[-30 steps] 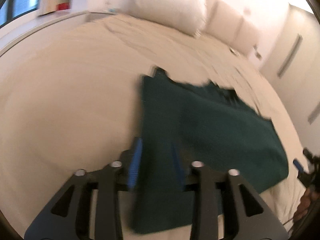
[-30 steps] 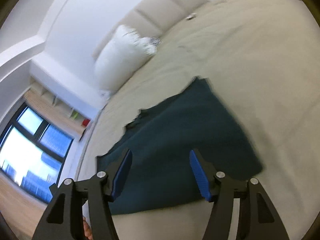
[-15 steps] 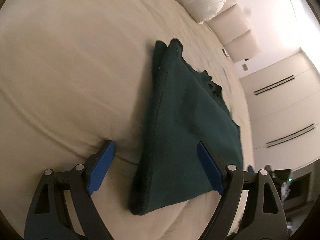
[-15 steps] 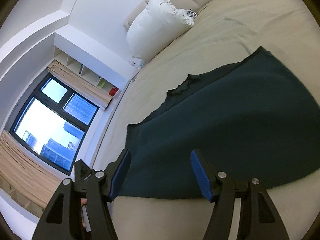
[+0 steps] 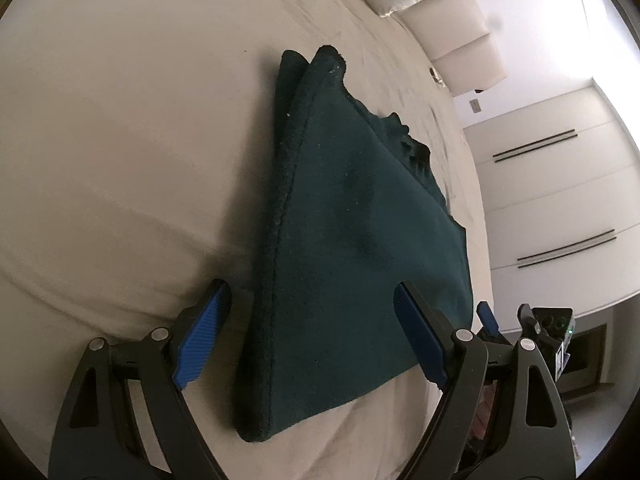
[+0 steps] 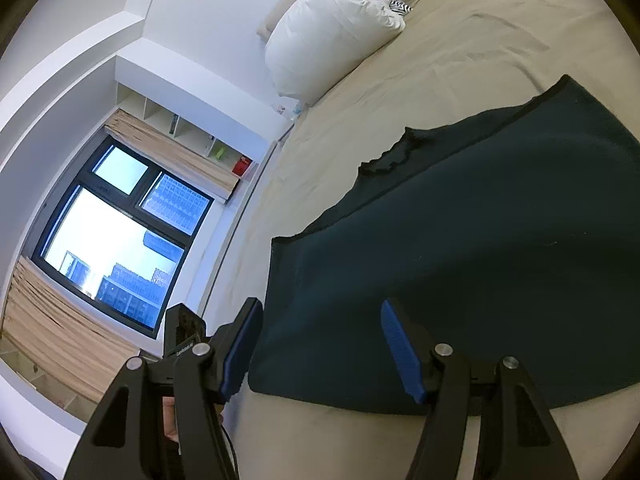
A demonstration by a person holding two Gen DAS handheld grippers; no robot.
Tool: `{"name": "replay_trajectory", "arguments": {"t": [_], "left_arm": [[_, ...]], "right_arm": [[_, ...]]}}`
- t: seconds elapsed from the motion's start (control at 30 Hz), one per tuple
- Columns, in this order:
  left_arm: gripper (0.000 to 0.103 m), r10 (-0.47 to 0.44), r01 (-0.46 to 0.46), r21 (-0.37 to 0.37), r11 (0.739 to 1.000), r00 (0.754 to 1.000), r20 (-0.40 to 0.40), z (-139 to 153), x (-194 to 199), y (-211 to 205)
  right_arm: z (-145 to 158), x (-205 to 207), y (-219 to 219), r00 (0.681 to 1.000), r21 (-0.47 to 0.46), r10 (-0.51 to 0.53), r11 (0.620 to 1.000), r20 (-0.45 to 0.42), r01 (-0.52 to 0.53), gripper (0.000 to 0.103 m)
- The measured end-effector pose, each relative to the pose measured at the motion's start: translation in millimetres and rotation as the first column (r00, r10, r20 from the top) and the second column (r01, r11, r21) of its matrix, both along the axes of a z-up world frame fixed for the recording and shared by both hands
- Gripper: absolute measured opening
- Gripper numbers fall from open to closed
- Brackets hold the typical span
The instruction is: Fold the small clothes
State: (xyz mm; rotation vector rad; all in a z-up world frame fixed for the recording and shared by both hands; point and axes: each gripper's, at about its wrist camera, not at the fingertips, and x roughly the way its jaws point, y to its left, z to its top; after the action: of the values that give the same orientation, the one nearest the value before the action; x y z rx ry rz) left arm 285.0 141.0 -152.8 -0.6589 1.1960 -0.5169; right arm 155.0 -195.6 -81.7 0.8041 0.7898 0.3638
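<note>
Cloth (image 5: 352, 240), dark green, lies folded on the bed (image 5: 120, 120). Your left tool (image 5: 312, 332) has just been opening and holds nothing; your right tool (image 6: 320, 352) gapes empty too.

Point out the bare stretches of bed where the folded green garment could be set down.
Bare bedsheet lies wide open beside the green garment, on its hemmed-edge side, up toward the white pillow. More bare sheet runs between garment and pillow. The near edge is crowded: left gripper and right gripper both straddle the cloth there.

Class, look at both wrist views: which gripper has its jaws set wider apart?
The left gripper: its jaws have just been opening and straddle the green cloth's hemmed edge. The right gripper's stand closer together.
</note>
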Motion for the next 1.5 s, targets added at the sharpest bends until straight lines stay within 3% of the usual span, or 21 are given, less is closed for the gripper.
{"name": "replay_trajectory", "arguments": {"t": [0.17, 0.27, 0.57, 0.7, 0.93, 1.0, 1.13, 1.27, 1.5], "left_arm": [[0.082, -0.036, 0.034, -0.027, 0.999, 0.999, -0.04, -9, -2, 1], [0.075, -0.033, 0.027, -0.087, 0.996, 0.997, -0.068, -15, 3, 1], [0.039, -0.023, -0.011, -0.204, 0.979, 0.986, -0.163, -36, 4, 27], [0.014, -0.007, -0.034, -0.239, 0.97, 0.986, -0.169, -43, 1, 37], [0.011, 0.031, -0.06, -0.253, 0.966, 0.993, -0.117, -28, -11, 48], [0.011, 0.035, -0.057, -0.239, 0.969, 0.995, -0.094, -21, -16, 47], [0.011, 0.03, -0.042, -0.212, 0.976, 0.998, -0.057, 0, -17, 27], [0.011, 0.006, -0.007, -0.185, 0.983, 1.0, -0.004, 28, -19, 3], [0.011, -0.114, 0.124, -0.113, 0.986, 0.989, 0.096, 64, -19, -98]], "right_arm": [[0, 9, 5, 1.0, 0.02, 0.022, 1.0, -0.009, -0.022, 0.065], [0, 22, 11, 0.998, 0.045, 0.062, 0.997, -0.023, -0.061, 0.065], [-10, 89, 54, 0.97, 0.076, 0.225, 0.973, -0.093, -0.218, 0.065], [-21, 123, 78, 0.949, 0.096, 0.287, 0.956, -0.134, -0.276, 0.065], [-68, 160, 84, 0.915, 0.092, 0.274, 0.962, -0.298, -0.258, 0.063], [-75, 160, 81, 0.926, 0.121, 0.263, 0.964, -0.273, -0.238, 0.063], [-71, 154, 87, 0.933, 0.06, 0.276, 0.961, -0.232, -0.269, 0.063], [-70, 150, 62, 0.927, 0.221, 0.283, 0.947, -0.245, -0.231, 0.066], [-53, 125, -21, 0.955, 0.339, 0.258, 0.92, -0.145, -0.197, 0.079]]}}
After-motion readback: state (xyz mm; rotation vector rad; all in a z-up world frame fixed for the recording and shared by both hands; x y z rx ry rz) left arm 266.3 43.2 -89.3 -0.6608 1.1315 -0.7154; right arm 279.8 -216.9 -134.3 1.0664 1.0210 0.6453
